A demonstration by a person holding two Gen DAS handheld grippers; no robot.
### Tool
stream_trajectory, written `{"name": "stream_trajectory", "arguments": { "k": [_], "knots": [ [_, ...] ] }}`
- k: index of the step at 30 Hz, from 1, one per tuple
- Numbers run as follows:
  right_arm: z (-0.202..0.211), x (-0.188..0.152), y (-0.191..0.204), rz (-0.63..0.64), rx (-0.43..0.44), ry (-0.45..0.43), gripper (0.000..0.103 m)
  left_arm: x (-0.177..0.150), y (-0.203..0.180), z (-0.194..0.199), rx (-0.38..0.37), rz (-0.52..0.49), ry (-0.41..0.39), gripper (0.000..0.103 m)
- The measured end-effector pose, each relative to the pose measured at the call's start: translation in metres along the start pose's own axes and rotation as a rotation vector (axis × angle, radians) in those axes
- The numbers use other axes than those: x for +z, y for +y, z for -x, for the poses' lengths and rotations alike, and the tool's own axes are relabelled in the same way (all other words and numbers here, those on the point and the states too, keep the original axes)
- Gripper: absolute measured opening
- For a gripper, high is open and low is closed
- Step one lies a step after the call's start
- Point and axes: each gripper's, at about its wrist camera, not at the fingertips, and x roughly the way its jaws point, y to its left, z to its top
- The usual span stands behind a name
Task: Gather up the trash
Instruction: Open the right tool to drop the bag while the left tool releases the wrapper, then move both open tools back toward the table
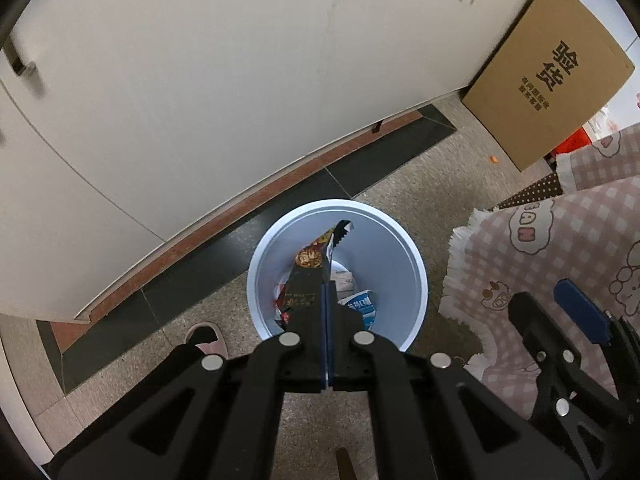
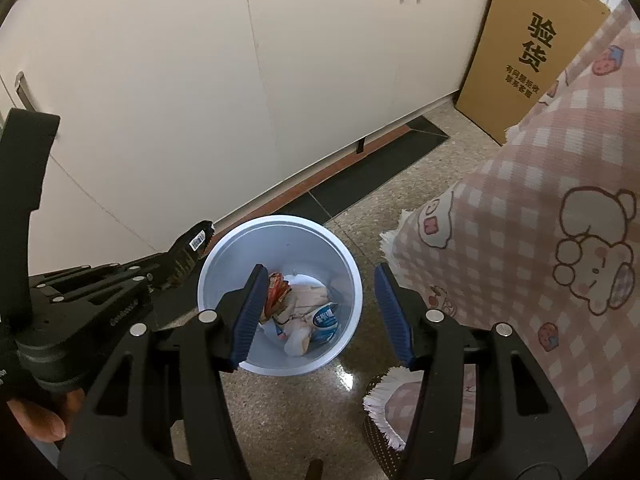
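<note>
Above the white bin (image 1: 400, 264), we hold a dark wrapper (image 1: 308, 280) clenched in our left tongs (image 1: 327, 300) while our right tongs (image 2: 320, 312) gape empty; next, probably, release it inside.

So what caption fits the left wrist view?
Left hand-held gripper holds a dark snack wrapper above the white trash bin.

In the left wrist view, much of the trash inside the white bin (image 1: 400, 264) is hidden behind the dark snack wrapper (image 1: 308, 284), and the bin's near rim is covered by the left gripper (image 1: 326, 292). The pink slipper (image 1: 206, 336) left of the bin is partly hidden. The cardboard box (image 2: 532, 40) beyond the bin is cut off by the pink checked cloth (image 2: 520, 220); its small print cannot be read.
</note>
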Motion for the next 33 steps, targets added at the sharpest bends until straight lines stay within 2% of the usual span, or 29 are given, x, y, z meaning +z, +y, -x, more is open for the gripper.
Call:
{"name": "stream_trajectory", "arguments": {
  "k": [10, 13, 15, 16, 21, 26, 30, 33],
  "knots": [
    [0.016, -0.004, -0.014, -0.051, -0.038, -0.051, 0.058, 0.011, -0.019, 0.010, -0.011, -0.042, -0.028, 0.002],
    [0.020, -0.003, -0.020, -0.064, -0.045, -0.062, 0.058, 0.015, -0.020, 0.019, -0.026, -0.040, -0.065, 0.012],
    [0.024, -0.002, -0.022, -0.072, -0.045, -0.067, 0.058, 0.017, -0.021, 0.026, -0.027, -0.035, -0.086, 0.033],
    [0.025, -0.002, -0.023, -0.074, -0.046, -0.068, 0.058, 0.017, -0.020, 0.029, -0.025, -0.032, -0.097, 0.036],
    [0.038, 0.000, -0.023, -0.079, -0.036, -0.079, 0.058, 0.016, -0.015, 0.048, -0.031, -0.009, -0.122, 0.045],
    [0.064, 0.005, -0.017, -0.079, -0.003, -0.110, 0.058, 0.011, -0.006, 0.077, -0.035, 0.025, -0.158, 0.049],
    [0.096, 0.011, -0.006, -0.058, 0.042, -0.154, 0.058, 0.004, 0.010, 0.113, -0.096, 0.106, -0.200, 0.051],
    [0.126, 0.015, 0.003, -0.035, 0.072, -0.203, 0.058, -0.003, 0.020, 0.153, -0.115, 0.153, -0.281, 0.053]
  ]
}}
